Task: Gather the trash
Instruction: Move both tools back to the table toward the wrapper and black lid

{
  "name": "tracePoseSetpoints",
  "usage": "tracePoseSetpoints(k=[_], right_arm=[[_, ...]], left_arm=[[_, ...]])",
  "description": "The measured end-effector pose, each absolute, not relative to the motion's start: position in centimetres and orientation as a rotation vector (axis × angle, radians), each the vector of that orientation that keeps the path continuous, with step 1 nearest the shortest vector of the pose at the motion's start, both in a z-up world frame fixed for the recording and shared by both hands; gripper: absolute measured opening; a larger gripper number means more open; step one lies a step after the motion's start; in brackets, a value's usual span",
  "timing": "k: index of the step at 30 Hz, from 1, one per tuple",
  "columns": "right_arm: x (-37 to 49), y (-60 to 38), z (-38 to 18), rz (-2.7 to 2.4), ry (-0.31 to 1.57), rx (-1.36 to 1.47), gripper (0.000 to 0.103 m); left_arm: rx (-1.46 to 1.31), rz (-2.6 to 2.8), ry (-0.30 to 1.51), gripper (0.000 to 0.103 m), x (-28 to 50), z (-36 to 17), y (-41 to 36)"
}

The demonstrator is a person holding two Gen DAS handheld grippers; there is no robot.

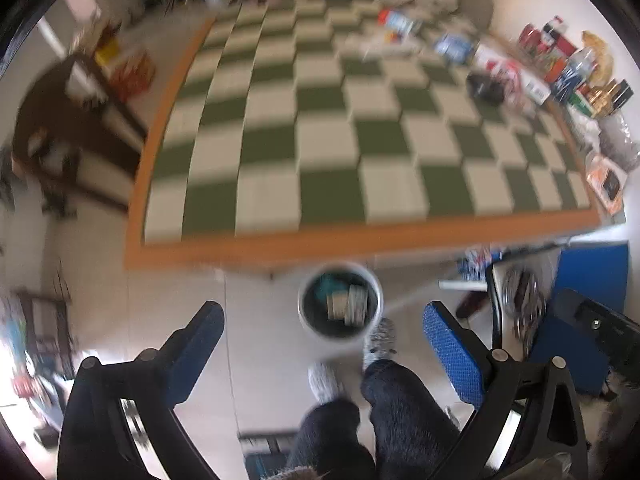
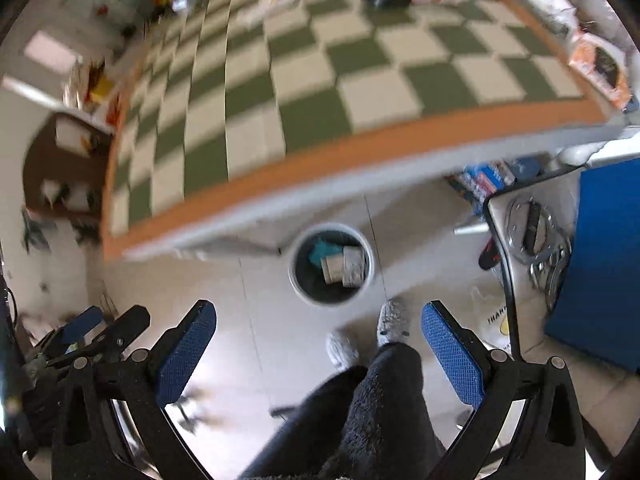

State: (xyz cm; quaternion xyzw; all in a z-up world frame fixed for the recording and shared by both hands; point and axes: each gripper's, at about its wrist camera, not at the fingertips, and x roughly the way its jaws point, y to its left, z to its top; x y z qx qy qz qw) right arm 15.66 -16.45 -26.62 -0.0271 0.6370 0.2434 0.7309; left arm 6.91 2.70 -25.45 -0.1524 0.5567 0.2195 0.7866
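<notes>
A round white trash bin [image 1: 340, 305] stands on the floor below the table's front edge, with a teal scrap and crumpled grey paper inside; it also shows in the right wrist view [image 2: 331, 264]. My left gripper [image 1: 324, 344] is open and empty, held high above the floor beside the bin. My right gripper [image 2: 320, 344] is open and empty, also high above the floor near the bin. Trash items lie at the table's far right: a black crumpled bag [image 1: 486, 87], a white and red wrapper [image 1: 508, 72] and a blue packet [image 1: 454, 46].
The table has a green and white checkered top [image 1: 320, 140] with an orange border. Boxes and bottles [image 1: 568, 64] line its right edge. The person's legs and grey slippers [image 1: 380, 340] stand by the bin. A blue panel [image 2: 604, 256] and metal rings [image 2: 532, 232] are at right.
</notes>
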Motion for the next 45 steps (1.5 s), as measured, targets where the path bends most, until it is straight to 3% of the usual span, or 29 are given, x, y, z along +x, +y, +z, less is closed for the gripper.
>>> tracePoseSetpoints(k=[8, 19, 24, 28, 32, 34, 41, 45], right_arm=[[30.7, -18.7, -22.6, 0.412, 1.334, 0.018, 0.103], [57.0, -15.6, -31.9, 0.255, 1.407, -0.009, 0.102], [62.9, -12.0, -36.6, 0.281, 1.471, -0.056, 0.094], [63.8, -8.4, -38.3, 0.297, 1.459, -0.181, 0.073], [63.9, -8.2, -37.8, 0.323, 1.439, -0.157, 0.062], [64.0, -9.6, -37.1, 0.307, 1.437, -0.149, 0.049], [64.5, -16.2, -38.1, 0.187, 1.5, -0.197, 0.054], [65.1, -19.4, -38.8, 0.146, 1.559, -0.072, 0.066]], left_arm=[[-0.165, 0.433, 1.195, 0.102, 22.5, -23.0, 4.0], [-0.291, 0.512, 1.393, 0.102, 40.4, -30.4, 6.7], [-0.32, 0.536, 1.447, 0.102, 43.1, -32.5, 7.9], [-0.339, 0.541, 1.482, 0.102, 44.2, -33.3, 7.9], [-0.347, 0.492, 1.49, 0.102, 46.1, -33.4, 6.4], [-0.358, 0.443, 1.493, 0.102, 47.2, -33.5, 5.2], [-0.401, 0.258, 1.55, 0.102, 51.3, -35.6, 0.0], [-0.37, 0.219, 1.595, 0.101, 52.6, -37.0, -2.0]])
